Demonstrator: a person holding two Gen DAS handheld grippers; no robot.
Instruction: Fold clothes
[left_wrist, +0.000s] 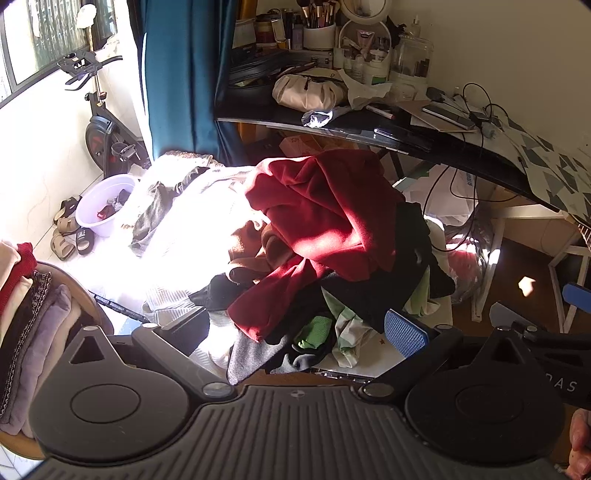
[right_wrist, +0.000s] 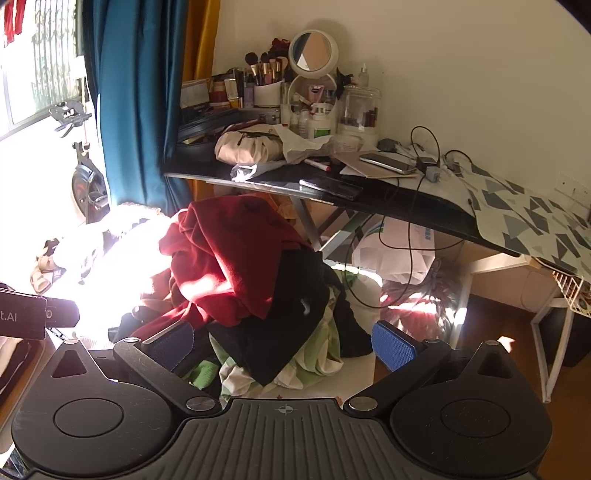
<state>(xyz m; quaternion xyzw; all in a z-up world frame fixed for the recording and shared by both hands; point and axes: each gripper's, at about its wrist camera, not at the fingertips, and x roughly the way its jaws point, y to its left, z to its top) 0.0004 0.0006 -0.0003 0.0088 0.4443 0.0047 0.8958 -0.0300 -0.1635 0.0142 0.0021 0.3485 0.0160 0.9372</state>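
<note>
A pile of unfolded clothes lies ahead in both views. On top is a dark red garment (left_wrist: 325, 218), also in the right wrist view (right_wrist: 229, 258). Beside and under it are a black garment (right_wrist: 288, 317), a light green one (right_wrist: 317, 354) and white pieces in bright sun (left_wrist: 192, 221). My left gripper (left_wrist: 295, 332) is open and empty, hovering at the pile's near edge. My right gripper (right_wrist: 284, 343) is open and empty, its blue pads (right_wrist: 393, 349) either side of the black garment's near edge without touching it. A stack of folded clothes (left_wrist: 29, 317) sits at far left.
A black dressing table (right_wrist: 369, 199) with cosmetics, a mirror and cables stands behind the pile. A teal curtain (left_wrist: 177, 74), an exercise bike (left_wrist: 99, 125) and a white basin (left_wrist: 107, 206) with slippers are at left. A white frame (right_wrist: 550, 332) stands right.
</note>
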